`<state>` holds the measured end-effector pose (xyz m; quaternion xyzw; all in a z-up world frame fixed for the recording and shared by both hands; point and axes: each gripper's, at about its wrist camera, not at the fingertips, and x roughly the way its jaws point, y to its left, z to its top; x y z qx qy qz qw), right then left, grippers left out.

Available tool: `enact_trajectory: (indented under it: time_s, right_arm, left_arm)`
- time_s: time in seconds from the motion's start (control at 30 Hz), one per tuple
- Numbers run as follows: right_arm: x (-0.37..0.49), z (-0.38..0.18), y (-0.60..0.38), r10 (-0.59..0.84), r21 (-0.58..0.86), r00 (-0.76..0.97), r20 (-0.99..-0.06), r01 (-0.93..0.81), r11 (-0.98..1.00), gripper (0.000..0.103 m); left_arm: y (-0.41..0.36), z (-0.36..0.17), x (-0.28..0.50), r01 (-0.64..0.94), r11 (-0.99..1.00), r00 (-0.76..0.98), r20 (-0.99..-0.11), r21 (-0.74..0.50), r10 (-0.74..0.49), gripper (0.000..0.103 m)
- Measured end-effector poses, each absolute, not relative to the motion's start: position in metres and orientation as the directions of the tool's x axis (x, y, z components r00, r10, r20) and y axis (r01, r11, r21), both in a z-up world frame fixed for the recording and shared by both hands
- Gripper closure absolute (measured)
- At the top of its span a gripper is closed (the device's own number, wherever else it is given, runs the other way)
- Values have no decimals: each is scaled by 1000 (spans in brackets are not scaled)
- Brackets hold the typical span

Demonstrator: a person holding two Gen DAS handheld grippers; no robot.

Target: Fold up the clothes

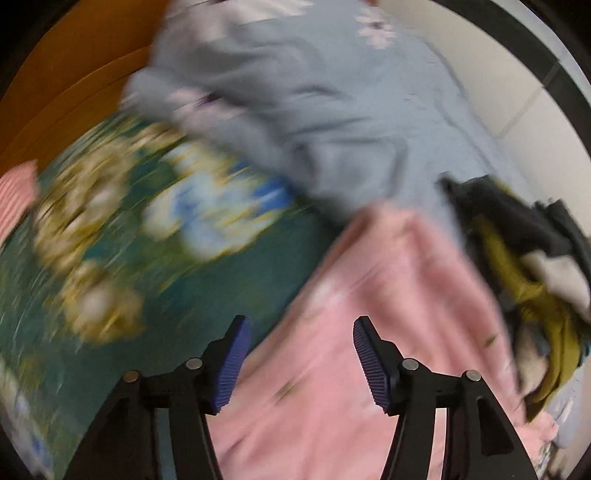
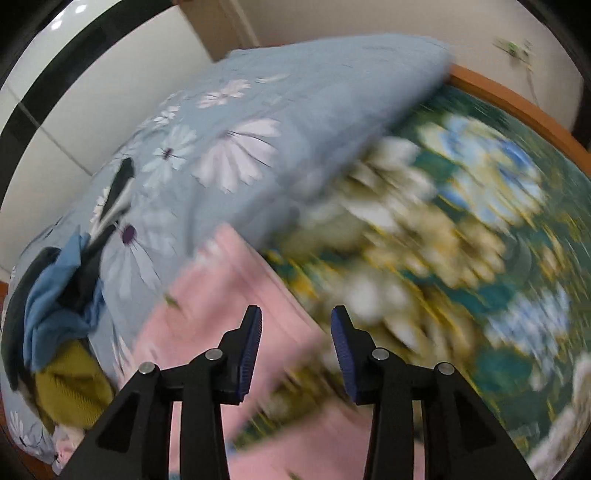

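Both views pretty motion-blurred. Bed with green floral sheet point(image 2: 480, 229) fills most of scene, orange wood frame point(image 2: 517, 107) along edge, pale wall point(image 2: 332, 18) behind. Blue-grey daisy duvet point(image 2: 258, 122) bunched beside it. Pink garment point(image 1: 369, 332) lies on sheet, against duvet. Small pile of dark/mustard clothes point(image 1: 524, 266) on duvet. Left gripper point(image 1: 301, 363) fingers spread, empty, over pink garment's edge. Right gripper point(image 2: 295, 354) same, spread, nothing pinched.

1. One pink garment point(image 1: 369, 332) lay spread out.
2. One blue daisy-print quilt point(image 2: 258, 122) was there.
3. One green floral bedsheet point(image 2: 498, 258) showed.
4. One heap of mixed clothes point(image 1: 524, 266), too tangled to count.
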<state>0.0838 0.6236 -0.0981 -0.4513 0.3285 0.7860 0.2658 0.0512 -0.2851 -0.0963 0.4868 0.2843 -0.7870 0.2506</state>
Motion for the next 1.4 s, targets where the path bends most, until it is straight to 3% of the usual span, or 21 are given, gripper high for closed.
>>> enact_trajectory:
  time_s: [0.17,0.23,0.33,0.47,0.6,0.8,1.1,1.4]
  right_arm:
    - [189,-107,615,117,232,-344,-932,-812,-536,63]
    - [232,-98,607,125,222,-322,-939,-840,-496,63]
    - [285,-69,592,156,237,-337,-929,-861,-450,63]
    - [327,-32,573,199,284,-403,-893,-850,-444,63]
    - [332,-38,547,147,326,-430,-891,-830,-453,63]
    - [304,-92,522,-5,384,-435,-901,-790,-478,63]
    - [257,-170,572,-182,469,-437,-881,-749,-469,63]
    - [268,-177,578,-216,549,-508,-834,-720,-424,63]
  left_arm:
    - [-292,-140,143,752,-613,-342,-939,-243,-47,41]
    - [-295,-158,164,756,-573,-368,-929,-317,27,41]
    - [-294,-181,170,732,-532,-422,-896,-427,138,41]
    - [-285,-189,156,685,-592,-414,-896,-424,163,41]
    - [-281,-185,154,684,-606,-389,-906,-406,168,42]
    - [-268,-160,176,710,-558,-422,-894,-430,152,41]
    - [-228,-114,232,751,-527,-458,-889,-397,16,41]
    - [-239,-142,197,786,-514,-392,-920,-344,17,41]
